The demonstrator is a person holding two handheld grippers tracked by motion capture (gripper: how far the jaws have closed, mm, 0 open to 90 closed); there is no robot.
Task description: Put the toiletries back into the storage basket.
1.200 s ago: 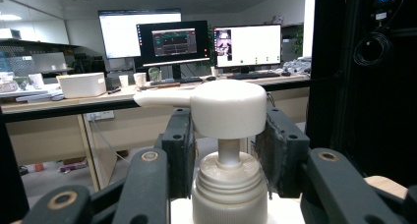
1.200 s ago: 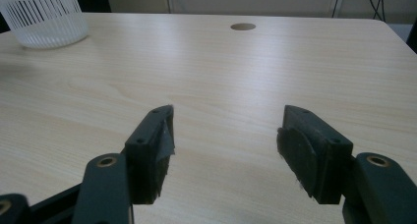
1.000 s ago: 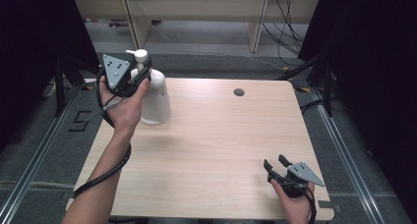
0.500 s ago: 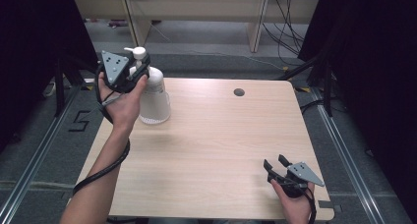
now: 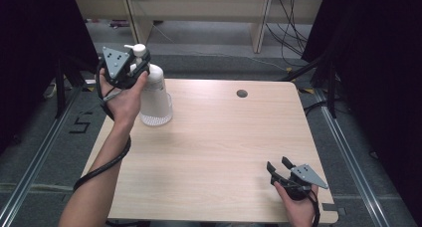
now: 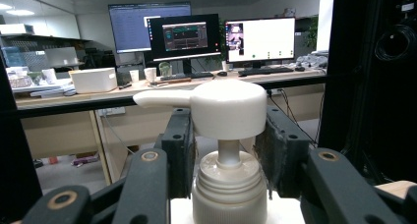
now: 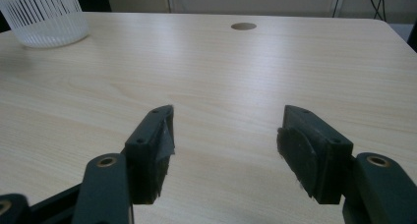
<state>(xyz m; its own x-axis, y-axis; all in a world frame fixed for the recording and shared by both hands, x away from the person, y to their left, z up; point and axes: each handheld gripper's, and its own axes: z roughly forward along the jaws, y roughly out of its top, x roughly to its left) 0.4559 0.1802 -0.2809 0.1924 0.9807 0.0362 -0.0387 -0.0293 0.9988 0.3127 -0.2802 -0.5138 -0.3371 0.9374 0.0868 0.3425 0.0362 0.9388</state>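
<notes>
High view first: the wooden table point(image 5: 219, 147) has a white pump bottle point(image 5: 155, 95) standing upright at about ten o'clock, near its far left corner. The left gripper point(image 5: 137, 67) is up at the bottle's top, its jaws on either side of the neck just under the white pump head point(image 5: 138, 50), and the person's left hand point(image 5: 122, 100) wraps the gripper body. At five o'clock, near the near right corner, the right gripper point(image 5: 279, 166) sits low over the table in the right hand point(image 5: 298, 207), well apart from the bottle, its jaws spread with nothing between them. A small round hole point(image 5: 242, 93) lies in the table at about one o'clock.

Left gripper view: the pump head point(image 6: 223, 108) stands between the two black jaws, its spout pointing to nine o'clock. The jaws stand about half open, flanking the pump head and the ribbed collar point(image 6: 229, 184) below it; whether the pads press on them I cannot tell. Monitors point(image 6: 196, 35) glow on a desk far behind.

Right gripper view: the jaws stand wide apart over bare wood, holding nothing. The bottle's ribbed base point(image 7: 46, 15) shows at eleven o'clock, and the hole point(image 7: 243, 26) at twelve.
</notes>
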